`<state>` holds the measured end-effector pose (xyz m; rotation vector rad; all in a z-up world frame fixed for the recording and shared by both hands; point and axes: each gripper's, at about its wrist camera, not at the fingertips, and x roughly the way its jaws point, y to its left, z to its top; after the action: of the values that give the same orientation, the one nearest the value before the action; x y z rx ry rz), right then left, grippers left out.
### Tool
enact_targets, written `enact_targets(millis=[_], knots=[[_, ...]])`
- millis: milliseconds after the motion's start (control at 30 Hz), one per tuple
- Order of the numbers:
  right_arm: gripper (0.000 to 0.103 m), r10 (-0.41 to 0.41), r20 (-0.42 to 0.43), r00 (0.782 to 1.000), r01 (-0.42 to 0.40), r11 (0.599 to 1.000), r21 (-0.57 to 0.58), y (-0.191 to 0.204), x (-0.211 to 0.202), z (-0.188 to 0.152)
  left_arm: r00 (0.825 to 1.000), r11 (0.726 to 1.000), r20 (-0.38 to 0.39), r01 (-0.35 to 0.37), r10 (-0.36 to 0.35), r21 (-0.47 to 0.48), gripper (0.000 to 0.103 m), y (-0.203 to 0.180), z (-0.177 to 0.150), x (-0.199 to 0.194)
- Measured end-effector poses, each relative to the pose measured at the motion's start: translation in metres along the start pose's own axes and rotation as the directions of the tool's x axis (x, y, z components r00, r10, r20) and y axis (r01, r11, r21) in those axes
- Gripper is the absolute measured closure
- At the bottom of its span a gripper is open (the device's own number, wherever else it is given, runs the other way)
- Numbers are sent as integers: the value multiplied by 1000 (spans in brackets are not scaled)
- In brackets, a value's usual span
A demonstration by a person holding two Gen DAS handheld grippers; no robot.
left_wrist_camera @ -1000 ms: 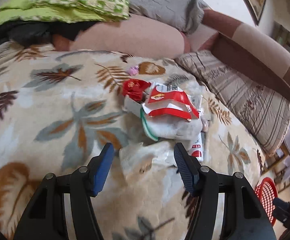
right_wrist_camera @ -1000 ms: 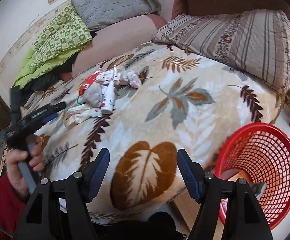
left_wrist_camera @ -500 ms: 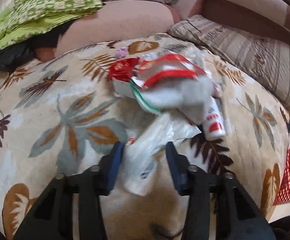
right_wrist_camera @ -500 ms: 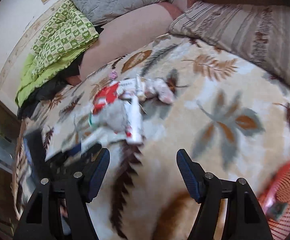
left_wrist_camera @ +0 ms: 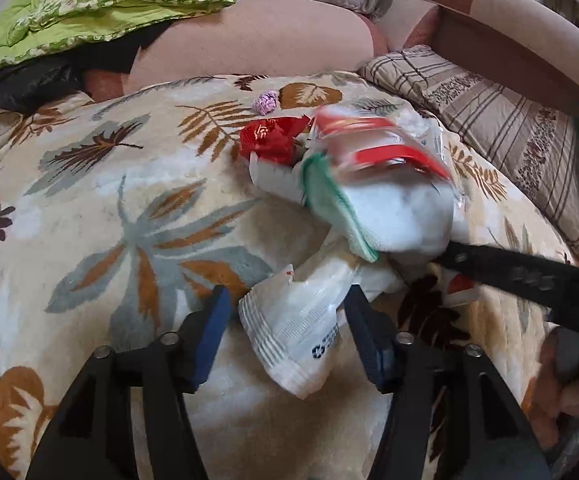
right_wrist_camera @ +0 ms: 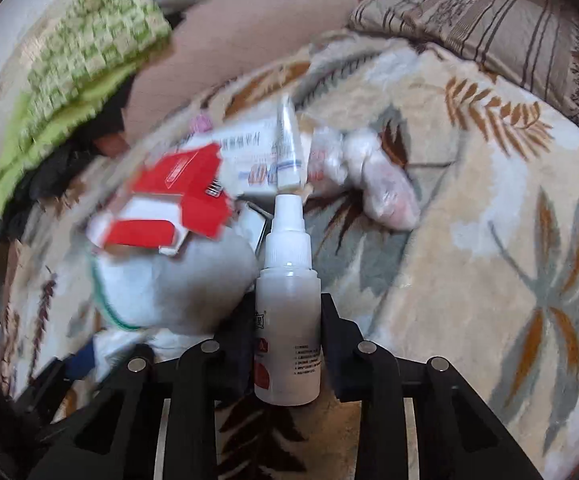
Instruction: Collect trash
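Both claws work the litter heap on a leaf-patterned blanket (left_wrist_camera: 89, 200). Left gripper (left_wrist_camera: 285, 320) has its blue pads spread to either side of a clear plastic wrapper (left_wrist_camera: 297, 332) at the near edge of the heap; the pads stand just beside the wrapper, and whether either touches it cannot be told. Right gripper (right_wrist_camera: 287, 344) is pinching a white spray bottle (right_wrist_camera: 287, 316) by its body, nozzle pointing toward the heap.

Beyond the bottle lie a red-and-white carton (right_wrist_camera: 165, 204), a white tube (right_wrist_camera: 289, 148) and crumpled white tissue (right_wrist_camera: 373, 176). A red foil wrapper (left_wrist_camera: 269, 140) sits on the far side of the heap from the left gripper, with a small pink scrap (left_wrist_camera: 265, 102) just past it. A crumpled white bag with a green edge (left_wrist_camera: 381, 212) rests between wrapper and carton.

The step in hand appears to be the grab: bottle secured, wrapper framed but not clamped. Next, the left jaws would need to close squarely on the limp film, which may slip or drag neighbouring pieces. No bin shows in either view, so the carry-off direction cannot be judged.
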<state>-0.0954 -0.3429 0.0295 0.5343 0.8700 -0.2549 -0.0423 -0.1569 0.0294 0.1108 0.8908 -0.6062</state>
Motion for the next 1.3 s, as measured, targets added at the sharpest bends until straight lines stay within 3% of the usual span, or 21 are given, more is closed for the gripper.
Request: enact_targets(millis=[100, 233, 400, 533, 700, 833, 967, 1067, 1300], knots=[[71, -38, 66, 997, 38, 999, -3, 0, -20, -3, 1000, 1000, -5, 6, -6, 9, 42, -6, 0, 5], [71, -52, 83, 995, 50, 998, 29, -7, -31, -10, 1000, 998, -4, -11, 12, 69, 42, -20, -2, 9], [71, -35, 113, 993, 31, 999, 42, -13, -44, -11, 998, 982, -23, -46, 51, 184, 67, -42, -12, 12], [71, -20, 137, 990, 14, 999, 44, -13, -55, -17, 1000, 989, -3, -12, 13, 147, 68, -37, -17, -2], [71, -6, 186, 983, 7, 1000, -5, -8, -82, -34, 997, 997, 81, 9, -16, 82, 68, -24, -27, -41], [71, -8, 218, 976, 17, 999, -42, -5, -103, -56, 981, 999, 196, -4, -4, 36, 68, -20, -34, -79], [71, -6, 232, 973, 28, 995, -94, 1, -115, -73, 960, 996, 264, -92, 90, -6, 68, -27, -50, -100], [71, -20, 258, 966, 55, 990, -128, 5, -118, -74, 956, 991, 261, -134, 135, -21, 68, -31, -53, -96], [71, -25, 255, 967, 69, 983, -167, 10, -110, -72, 959, 989, 240, -148, 151, -29, 68, -26, -49, -84]])
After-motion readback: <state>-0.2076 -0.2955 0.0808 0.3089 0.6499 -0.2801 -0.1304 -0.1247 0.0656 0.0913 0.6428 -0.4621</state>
